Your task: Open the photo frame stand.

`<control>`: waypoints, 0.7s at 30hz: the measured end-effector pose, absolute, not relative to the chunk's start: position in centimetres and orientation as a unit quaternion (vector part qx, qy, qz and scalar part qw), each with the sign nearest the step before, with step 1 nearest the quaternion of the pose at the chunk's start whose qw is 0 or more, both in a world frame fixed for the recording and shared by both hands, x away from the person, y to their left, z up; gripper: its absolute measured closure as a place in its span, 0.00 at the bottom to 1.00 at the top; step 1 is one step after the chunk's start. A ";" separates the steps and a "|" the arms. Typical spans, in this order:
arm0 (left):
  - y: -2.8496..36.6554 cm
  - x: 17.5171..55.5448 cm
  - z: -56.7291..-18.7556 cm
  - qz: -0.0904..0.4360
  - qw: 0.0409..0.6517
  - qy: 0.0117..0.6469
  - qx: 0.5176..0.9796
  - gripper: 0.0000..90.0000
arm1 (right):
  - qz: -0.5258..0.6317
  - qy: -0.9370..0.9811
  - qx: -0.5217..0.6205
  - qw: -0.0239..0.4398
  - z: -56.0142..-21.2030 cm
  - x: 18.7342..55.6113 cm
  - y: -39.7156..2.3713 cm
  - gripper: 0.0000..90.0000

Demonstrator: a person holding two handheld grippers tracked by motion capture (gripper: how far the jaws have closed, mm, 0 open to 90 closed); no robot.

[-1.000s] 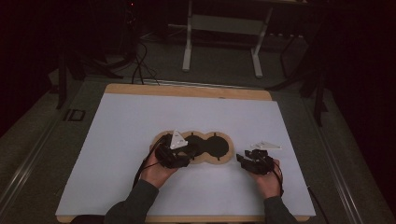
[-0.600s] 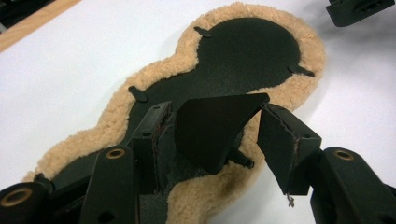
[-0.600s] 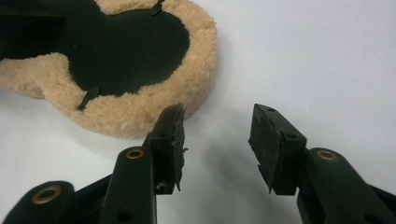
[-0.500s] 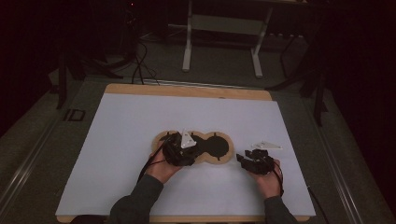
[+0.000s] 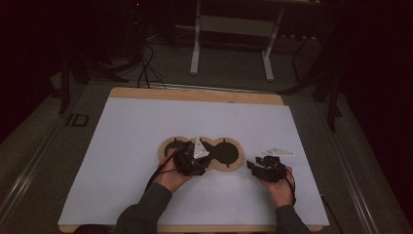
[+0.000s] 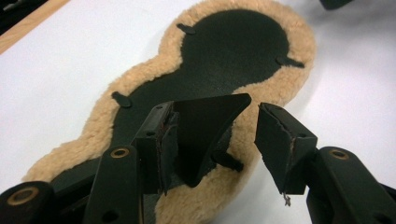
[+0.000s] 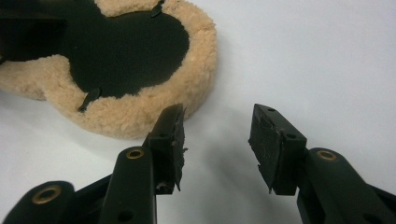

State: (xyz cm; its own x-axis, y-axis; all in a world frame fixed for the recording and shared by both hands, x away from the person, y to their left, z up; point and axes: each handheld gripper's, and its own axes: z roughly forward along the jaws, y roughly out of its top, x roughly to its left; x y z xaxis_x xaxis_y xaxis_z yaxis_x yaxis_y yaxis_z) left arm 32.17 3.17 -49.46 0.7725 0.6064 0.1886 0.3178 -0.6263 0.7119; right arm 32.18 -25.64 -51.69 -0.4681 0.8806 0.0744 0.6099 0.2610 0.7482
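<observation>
Tan fleece-rimmed, three-lobed pad w/ black centre [image 6: 219, 60] lies flat on the white table sheet [image 5: 122, 146]. A black flap of it [image 6: 205, 135] stands lifted between the left claw [image 6: 212, 140] jaws, against one pad; jaws have just been closing, not yet pinching. Since a sec ago that claw slid from the pad's near lobe to mid-lobe, so the lift looks about to start. Right claw [image 7: 217, 144] spread, nothing in it, pad's rim just ahead-left. No containers here.
</observation>
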 end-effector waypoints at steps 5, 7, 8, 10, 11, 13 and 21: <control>2.3 32.7 -49.7 0.225 0.327 0.265 0.879 0.60 | 0.371 0.772 0.482 0.182 -51.7 32.2 -25.6 0.60; 2.1 32.9 -49.8 0.230 0.320 0.267 0.880 0.61 | 0.372 0.772 0.482 0.182 -51.7 32.2 -25.7 0.60; 1.9 33.0 -49.9 0.232 0.316 0.269 0.880 0.61 | 0.372 0.773 0.481 0.182 -51.7 32.2 -25.7 0.60; 1.7 33.1 -50.0 0.238 0.309 0.267 0.881 0.61 | 0.373 0.773 0.481 0.181 -51.7 32.2 -25.7 0.60; 1.6 33.1 -50.0 0.241 0.303 0.265 0.883 0.61 | 0.373 0.773 0.481 0.180 -51.7 32.2 -25.7 0.60; 1.4 33.2 -50.1 0.244 0.298 0.266 0.884 0.61 | 0.374 0.772 0.481 0.180 -51.7 32.2 -25.7 0.60; 1.5 33.3 -50.2 0.265 0.278 0.258 0.887 0.65 | 0.376 0.771 0.483 0.178 -51.6 32.2 -25.7 0.60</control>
